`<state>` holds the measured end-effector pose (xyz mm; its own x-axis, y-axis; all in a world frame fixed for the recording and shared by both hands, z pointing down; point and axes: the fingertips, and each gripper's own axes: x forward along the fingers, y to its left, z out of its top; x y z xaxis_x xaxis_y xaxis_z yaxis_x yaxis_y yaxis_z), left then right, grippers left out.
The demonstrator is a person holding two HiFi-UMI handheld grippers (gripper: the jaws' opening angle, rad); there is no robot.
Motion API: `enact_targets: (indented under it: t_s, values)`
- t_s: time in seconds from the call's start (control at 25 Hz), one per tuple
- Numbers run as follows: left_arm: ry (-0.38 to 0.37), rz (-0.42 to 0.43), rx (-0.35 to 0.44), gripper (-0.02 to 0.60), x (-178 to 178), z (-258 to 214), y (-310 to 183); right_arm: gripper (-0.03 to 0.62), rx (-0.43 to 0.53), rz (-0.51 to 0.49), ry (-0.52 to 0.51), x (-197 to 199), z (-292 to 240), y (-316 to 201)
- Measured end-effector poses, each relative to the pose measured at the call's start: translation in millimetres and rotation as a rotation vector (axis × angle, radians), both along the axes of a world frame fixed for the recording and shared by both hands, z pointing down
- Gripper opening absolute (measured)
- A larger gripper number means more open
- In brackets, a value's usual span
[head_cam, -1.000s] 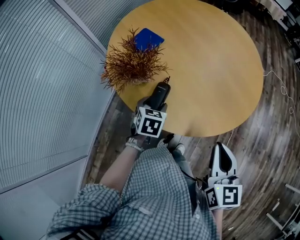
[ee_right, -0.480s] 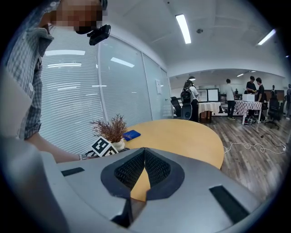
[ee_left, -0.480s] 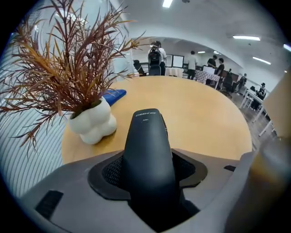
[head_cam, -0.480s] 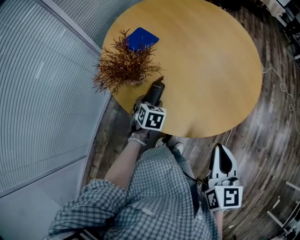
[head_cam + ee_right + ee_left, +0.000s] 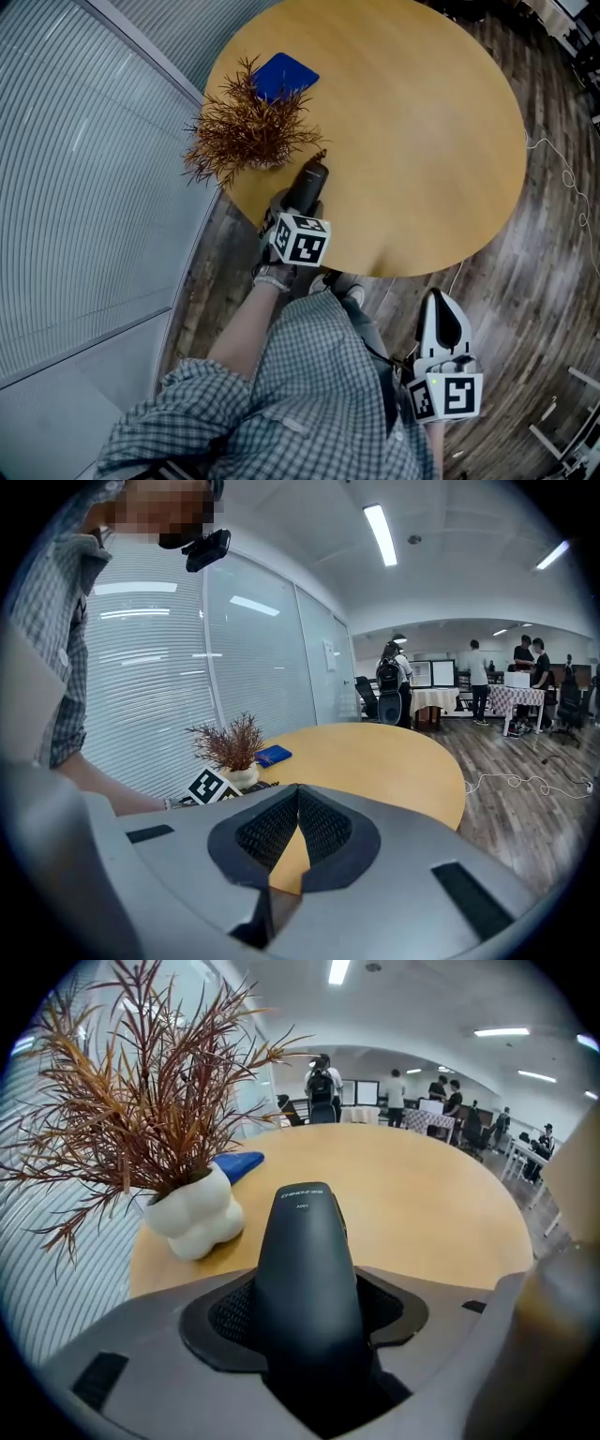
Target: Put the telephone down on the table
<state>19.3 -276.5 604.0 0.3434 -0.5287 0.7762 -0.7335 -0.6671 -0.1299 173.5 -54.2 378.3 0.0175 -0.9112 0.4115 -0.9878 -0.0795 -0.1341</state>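
Telephone (image 5: 305,1251) clamped between left gripper (image 5: 296,208) jaws, centre-left of head view, over near edge of table (image 5: 422,141), just beside plant (image 5: 246,131). Contact with tabletop unclear. Right gripper (image 5: 441,309) lower right, off table, jaws clenched together on nothing.

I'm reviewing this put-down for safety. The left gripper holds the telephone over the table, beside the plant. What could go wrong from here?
1. The plant in its white pot stands close to the left of the telephone. A sideways move by the left gripper could snag the twigs or tip the pot.
2. The telephone is near the table's edge. If it is let go here, it might overhang or slip off.
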Motion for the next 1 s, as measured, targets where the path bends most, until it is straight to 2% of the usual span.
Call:
enact_targets:
  t_s: [0.16, 0.48, 0.8, 1.0]
  values:
    - [0.023, 0.0, 0.014, 0.284, 1.3, -1.6, -0.1, 0.008, 0.004, -0.014, 0.005, 0.5, -1.5, -0.1]
    - [0.12, 0.016, 0.002, 0.322, 6.5, -23.7, 3.6, 0.008, 0.024, -0.038, 0.013, 5.5, -6.5, -4.0]
    - [0.168, 0.015, 0.082, 0.322, 2.3, -66.6, 8.0, 0.008, 0.066, -0.081, 0.013, 3.2, -16.2, -12.8]
    - [0.245, 0.014, 0.137, 0.322, 2.7, -106.4, 15.2, 0.008, 0.107, -0.101, 0.015, 2.9, -25.3, -17.2]
